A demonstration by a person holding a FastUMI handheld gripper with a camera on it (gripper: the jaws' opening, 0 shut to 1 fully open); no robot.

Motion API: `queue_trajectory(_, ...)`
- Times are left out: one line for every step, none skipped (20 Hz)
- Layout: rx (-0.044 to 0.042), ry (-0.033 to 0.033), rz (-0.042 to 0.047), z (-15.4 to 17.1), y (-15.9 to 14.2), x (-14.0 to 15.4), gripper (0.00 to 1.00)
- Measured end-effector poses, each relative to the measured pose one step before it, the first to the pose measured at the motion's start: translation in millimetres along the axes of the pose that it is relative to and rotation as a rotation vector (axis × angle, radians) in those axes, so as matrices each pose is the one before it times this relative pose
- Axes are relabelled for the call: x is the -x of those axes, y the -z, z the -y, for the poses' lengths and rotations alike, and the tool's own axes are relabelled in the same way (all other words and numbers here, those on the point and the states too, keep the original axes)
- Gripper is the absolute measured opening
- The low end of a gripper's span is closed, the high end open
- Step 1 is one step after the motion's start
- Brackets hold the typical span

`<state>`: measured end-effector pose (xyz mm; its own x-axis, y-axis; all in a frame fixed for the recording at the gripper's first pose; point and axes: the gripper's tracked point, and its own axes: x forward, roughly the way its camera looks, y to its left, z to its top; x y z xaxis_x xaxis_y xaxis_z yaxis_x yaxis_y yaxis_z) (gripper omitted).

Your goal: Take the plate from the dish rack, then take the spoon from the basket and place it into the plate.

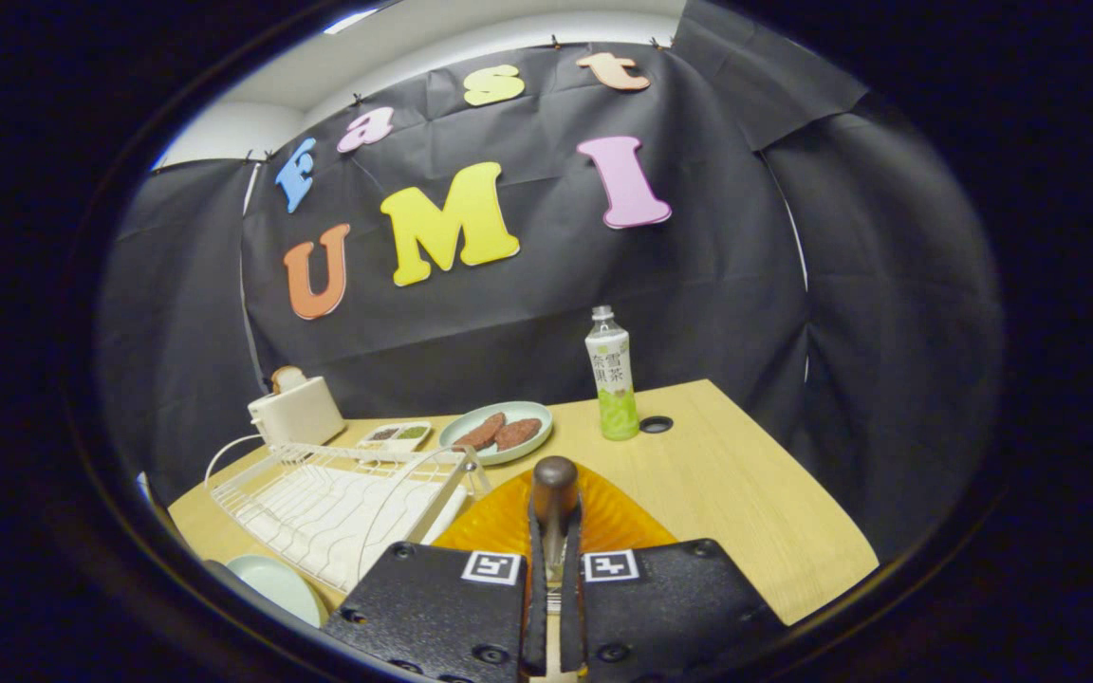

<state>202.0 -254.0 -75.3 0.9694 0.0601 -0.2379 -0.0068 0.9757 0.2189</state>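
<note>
On the wooden table (746,493), at its near left corner, lay a pale round dish (276,583), and just beyond it stood the white wire dish rack (338,498), with no plate in it. Behind the rack sat a cream toaster (298,410) with a slice of bread poking out of the top, then a small divided tray (397,434) of seasonings, and beside that a pale green dish (497,432) bearing two brownish patties. Nearer the middle, the gripper (554,541) had its fingers drawn close together on the spoon (554,489), both pressing its handle, the dark rounded end standing up just ahead of them. Directly under and beyond the fingers lay the orange plate (603,517), ribbed and translucent, flat on the table beside the rack. Further right stood a green tea bottle (613,375), upright, with a dark cable hole (657,424) in the tabletop just beside it. Black cloth walled the booth behind and to the right.
</note>
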Motion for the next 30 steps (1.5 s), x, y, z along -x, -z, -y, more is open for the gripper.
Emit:
queue_trajectory(0.00223, 0.01429, 0.01379, 1.52, -7.78, 5.17, 0.10)
queue_trajectory(0.00562, 0.02152, 0.02369, 2.10, -10.13, 5.91, 0.10)
queue_trajectory(0.00968, 0.02255, 0.02871, 1.79, -11.59, 6.02, 0.10)
queue_trajectory(0.01010, 0.02159, 0.03393, 0.91, -14.41, 8.61, 0.10)
queue_trajectory(0.00903, 0.01985, 0.03578, -0.27, -15.03, 8.79, 0.10)
queue_trajectory(0.00770, 0.01368, 0.02713, -2.51, -13.88, 8.98, 0.10)
queue_trajectory(0.00692, 0.00250, 0.01715, -5.78, -10.59, 10.77, 0.10)
queue_trajectory(0.00291, -0.00547, 0.01068, -8.82, -8.62, 10.77, 0.10)
queue_trajectory(0.00428, -0.01431, -0.00047, -14.21, -10.97, 11.73, 0.10)
queue_trajectory(-0.00684, -0.01856, 0.00053, -12.24, -3.55, 12.86, 0.10)
queue_trajectory(-0.01136, -0.02166, -0.00608, -13.78, -0.39, 9.45, 0.10)
queue_trajectory(-0.01602, -0.02687, -0.00912, -15.34, 2.96, 9.73, 0.10)
queue_trajectory(-0.01692, -0.03071, -0.00681, -15.93, 4.95, 7.79, 0.10)
queue_trajectory(-0.00692, -0.02548, -0.00912, -15.88, 6.41, 6.13, 0.10)
queue_trajectory(0.00343, -0.01803, -0.01310, -12.83, 10.90, 4.59, 0.10)
queue_trajectory(0.00321, -0.01699, -0.00866, -13.62, 9.25, 4.46, 0.10)
queue_trajectory(0.00157, -0.01682, -0.00506, -15.57, 8.62, 4.46, 0.10)
queue_trajectory(-0.00152, -0.01617, -0.00499, -15.01, 9.11, 2.76, 0.10)
queue_trajectory(-0.00349, -0.01901, -0.00645, -16.05, 11.18, 2.32, 0.10)
queue_trajectory(-0.00616, -0.02065, -0.01029, -15.47, 11.17, 0.84, 0.10)
queue_trajectory(-0.00101, -0.02046, -0.00592, -14.97, 12.50, 0.41, 0.10)
queue_trajectory(0.00492, -0.00941, -0.00779, -11.25, 11.71, -1.31, 0.10)
queue_trajectory(-0.00063, -0.00493, -0.00687, -8.38, 12.12, -3.04, 0.10)
queue_trajectory(-0.00868, -0.00519, -0.01019, -7.81, 11.97, -3.43, 0.10)
queue_trajectory(-0.01776, -0.00518, -0.01555, -8.28, 12.76, -4.19, 0.10)
queue_trajectory(-0.01816, -0.00529, -0.01252, -7.13, 11.41, -4.16, 0.10)
queue_trajectory(-0.01180, -0.00327, -0.01862, -5.70, 11.90, -5.00, 0.10)
queue_trajectory(-0.01637, -0.00550, -0.01555, -6.07, 10.07, -3.71, 0.10)
queue_trajectory(-0.01427, -0.00951, -0.01521, -6.78, 9.34, -3.43, 0.10)
queue_trajectory(-0.01449, -0.00944, -0.01251, -5.18, 7.19, -3.23, 0.10)
